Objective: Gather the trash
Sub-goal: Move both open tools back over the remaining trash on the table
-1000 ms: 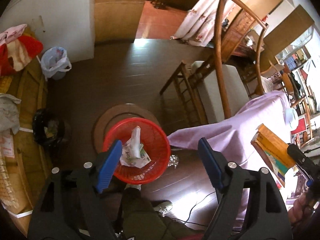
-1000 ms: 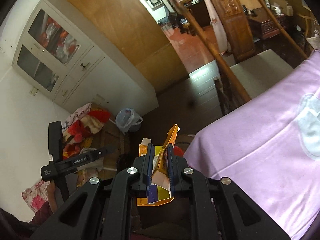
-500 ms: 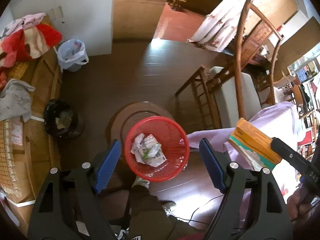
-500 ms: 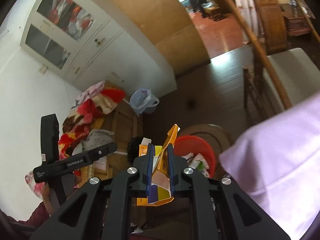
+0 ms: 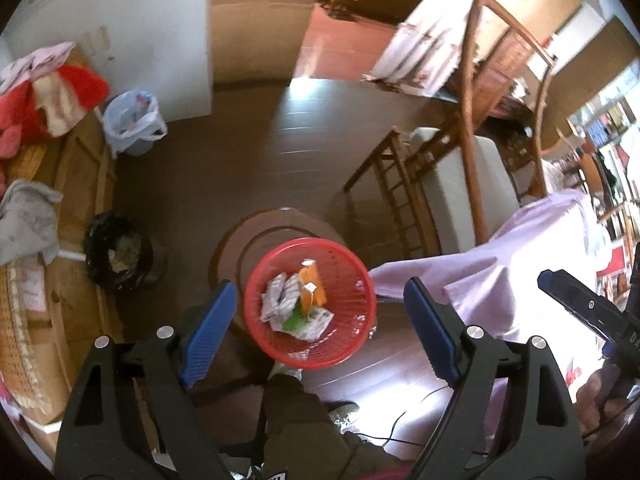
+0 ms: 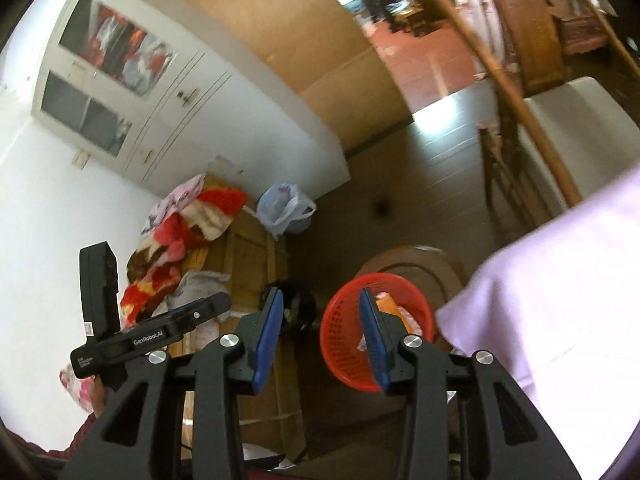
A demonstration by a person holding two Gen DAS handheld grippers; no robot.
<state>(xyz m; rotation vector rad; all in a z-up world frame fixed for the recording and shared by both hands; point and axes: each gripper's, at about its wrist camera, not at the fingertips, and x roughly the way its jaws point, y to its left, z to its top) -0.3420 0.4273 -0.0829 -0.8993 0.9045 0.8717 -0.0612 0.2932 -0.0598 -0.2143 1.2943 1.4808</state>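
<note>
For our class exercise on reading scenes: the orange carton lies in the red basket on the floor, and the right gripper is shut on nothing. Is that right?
Not quite. The right gripper is not shut: the right wrist view shows its jaws apart and opening, with nothing between them. The rest holds: the left wrist view shows the orange carton in the red basket on the floor.

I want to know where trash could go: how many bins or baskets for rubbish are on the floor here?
3. The red basket sits nearest, below the grippers; the black-lined bin stands beside the wooden chest; the bin with a pale plastic bag stands by the white cabinet. Others may be hidden.
</note>
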